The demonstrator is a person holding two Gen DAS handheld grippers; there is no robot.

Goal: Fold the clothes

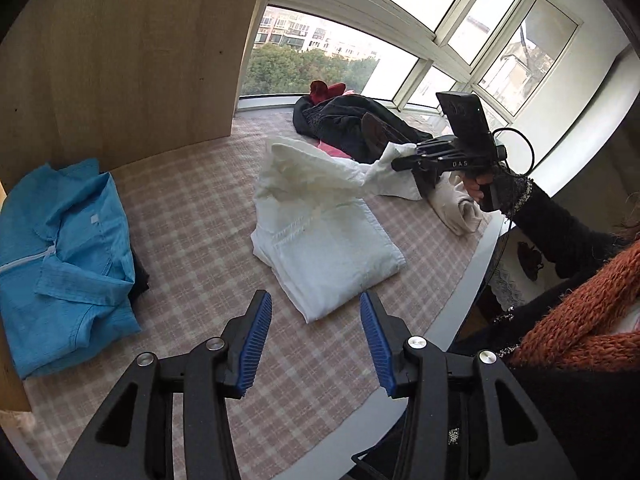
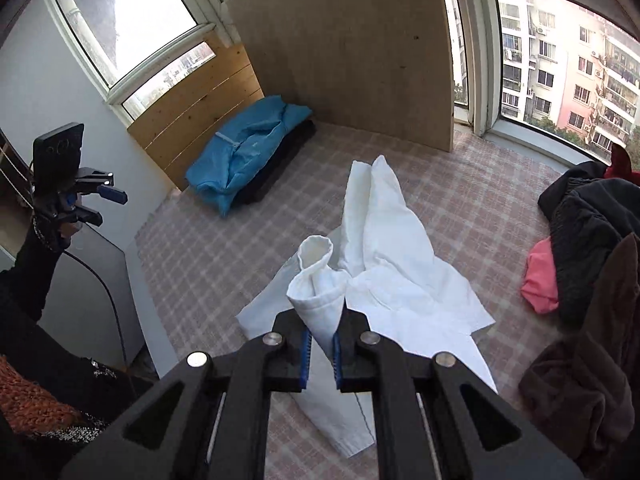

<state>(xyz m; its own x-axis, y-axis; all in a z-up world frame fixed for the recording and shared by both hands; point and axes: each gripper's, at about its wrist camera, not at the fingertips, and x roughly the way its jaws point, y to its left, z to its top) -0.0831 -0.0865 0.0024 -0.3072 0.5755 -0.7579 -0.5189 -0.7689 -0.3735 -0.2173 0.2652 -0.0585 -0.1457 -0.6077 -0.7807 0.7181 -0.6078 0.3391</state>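
A white garment (image 1: 320, 236) lies partly folded in the middle of the checked bed surface (image 1: 192, 216). My right gripper (image 2: 320, 350) is shut on the white garment's sleeve (image 2: 320, 284) and holds it lifted above the rest of the cloth (image 2: 400, 280). From the left wrist view the right gripper (image 1: 404, 154) pinches the sleeve end on the far right. My left gripper (image 1: 316, 340) is open, hanging above the near edge of the bed, with nothing between its blue pads; it also shows at the left in the right wrist view (image 2: 106, 200).
A folded blue shirt (image 1: 64, 256) rests on dark folded clothes by the wooden panel (image 1: 132, 52). A heap of dark, red and pink clothes (image 2: 588, 232) lies by the window. A person's black sleeve and orange scarf (image 1: 580, 312) are at the right.
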